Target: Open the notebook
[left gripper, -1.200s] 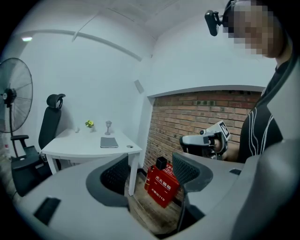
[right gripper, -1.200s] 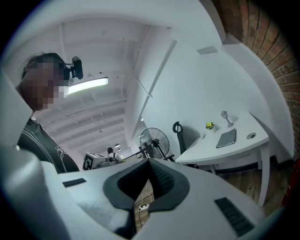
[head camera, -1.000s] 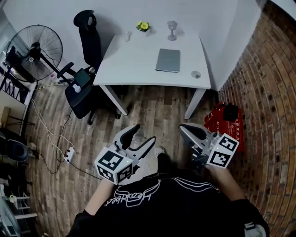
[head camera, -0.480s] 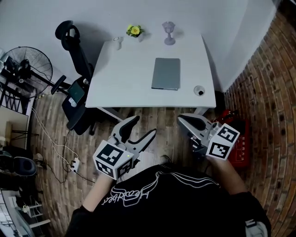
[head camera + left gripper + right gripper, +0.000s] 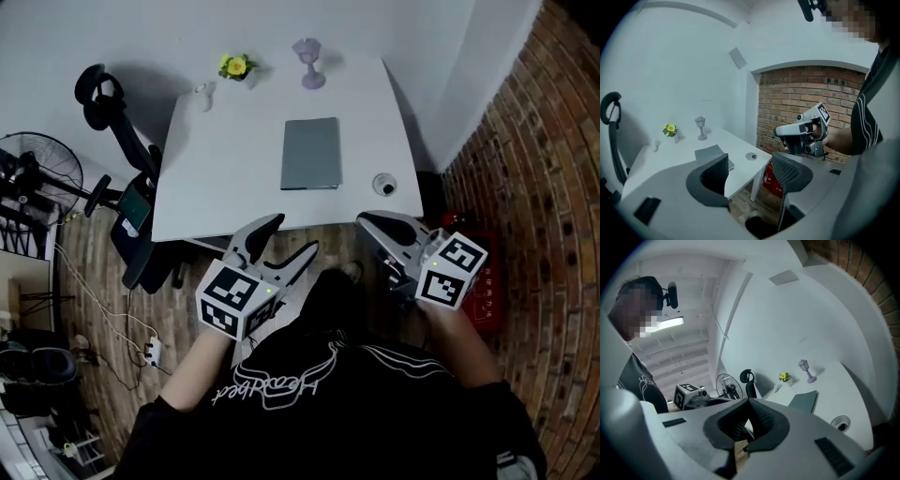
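A shut grey notebook point(image 5: 310, 154) lies flat on the white table point(image 5: 216, 183), right of its middle. Both grippers hover over the floor short of the table's near edge, apart from the notebook. My left gripper point(image 5: 286, 239) is open with nothing between its jaws; in the left gripper view the notebook point(image 5: 711, 154) shows beyond the left gripper point(image 5: 750, 176). My right gripper point(image 5: 373, 223) is shut and empty. In the right gripper view the notebook point(image 5: 805, 401) lies far beyond the right gripper point(image 5: 749, 401).
A small lantern figure point(image 5: 307, 62), a pot of yellow flowers point(image 5: 234, 67) and a small white object point(image 5: 201, 92) stand along the table's far edge. A round fitting point(image 5: 383, 185) sits near its front right. A black office chair point(image 5: 117, 206), a fan point(image 5: 28, 173), a brick wall point(image 5: 534, 187) and a red box point(image 5: 486, 298) surround the table.
The table and notebook have come closer and lower in the head view as the person stepped toward them. Both grippers kept their pose, the left open and the right shut.
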{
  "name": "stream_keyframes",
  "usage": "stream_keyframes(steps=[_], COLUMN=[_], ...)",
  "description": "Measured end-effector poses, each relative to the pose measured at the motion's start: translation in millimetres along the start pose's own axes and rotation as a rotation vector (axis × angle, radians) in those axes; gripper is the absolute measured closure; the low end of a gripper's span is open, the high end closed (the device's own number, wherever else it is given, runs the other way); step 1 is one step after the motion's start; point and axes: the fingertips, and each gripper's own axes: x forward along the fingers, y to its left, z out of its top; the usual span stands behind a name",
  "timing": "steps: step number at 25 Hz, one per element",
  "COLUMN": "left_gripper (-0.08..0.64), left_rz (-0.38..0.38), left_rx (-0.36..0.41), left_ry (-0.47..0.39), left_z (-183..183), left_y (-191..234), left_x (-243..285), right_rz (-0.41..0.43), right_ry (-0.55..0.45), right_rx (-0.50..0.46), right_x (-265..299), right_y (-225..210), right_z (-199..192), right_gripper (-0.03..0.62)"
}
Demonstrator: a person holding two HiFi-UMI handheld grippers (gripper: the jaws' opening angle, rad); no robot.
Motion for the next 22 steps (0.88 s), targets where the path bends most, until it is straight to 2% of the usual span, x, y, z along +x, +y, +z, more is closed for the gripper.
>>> stream_keyframes(steps=[6, 9, 12, 18, 22], left_gripper=[0.264, 0.264, 0.264, 0.264, 0.264], left_rz=[-0.051, -0.05, -0.051, -0.06, -0.038], left_rx=[0.063, 0.087, 0.123, 0.145, 0.208], left_ry=[0.034, 0.061, 0.115, 0.209, 0.283], left_z=[12, 12, 3, -26, -51], left_y=[14, 25, 35, 53, 65], left_x=[67, 101, 133, 183, 206], right_rz=[-0.081, -0.103, -0.128, -0.171, -0.192], right_ry=[0.011, 0.026, 0.018, 0.018, 0.016], right_rx=[-0.003, 0.01, 0.033, 0.066, 0.101], right_x=[-8, -8, -10, -15, -19], right_y=[-32, -51, -66, -92, -106], right_z=[17, 20, 26, 31, 27], right_gripper=[0.592, 0.592, 0.592, 0.592, 0.592])
